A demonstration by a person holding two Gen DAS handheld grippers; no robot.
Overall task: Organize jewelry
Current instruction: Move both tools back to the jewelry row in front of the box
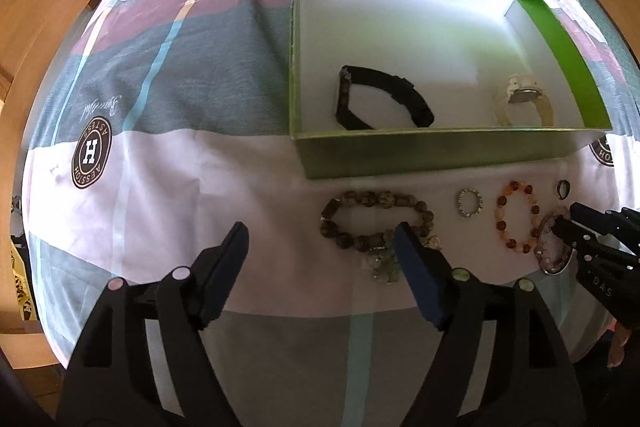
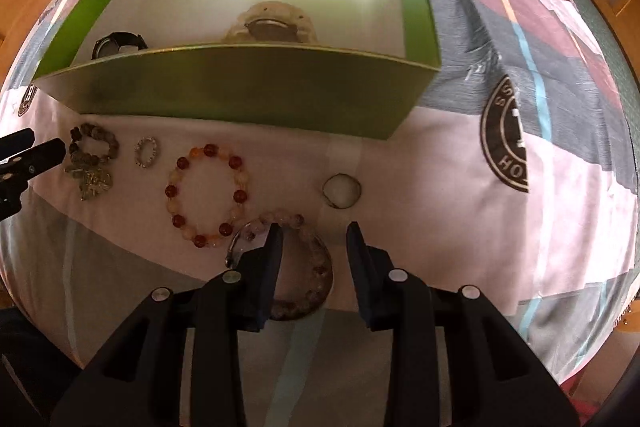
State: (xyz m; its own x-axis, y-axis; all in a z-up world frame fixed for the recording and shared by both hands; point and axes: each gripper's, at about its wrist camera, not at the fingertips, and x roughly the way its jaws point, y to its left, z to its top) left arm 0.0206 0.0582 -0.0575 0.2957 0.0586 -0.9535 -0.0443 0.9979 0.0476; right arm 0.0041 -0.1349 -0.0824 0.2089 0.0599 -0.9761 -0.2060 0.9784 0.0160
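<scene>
Right gripper (image 2: 312,227) straddles pale bracelet (image 2: 316,269), seemingly ungripped; left gripper (image 1: 320,231) open

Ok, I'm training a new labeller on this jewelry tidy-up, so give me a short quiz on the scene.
1. True or false: the green box holds two watches.
2. Which piece lies partly between the fingers of the right gripper? A) pale pink bead bracelet B) small silver ring C) amber bead bracelet
3. How many pieces lie on the bedsheet outside the box?
Key: 1 true. 2 A. 3 five.
</scene>
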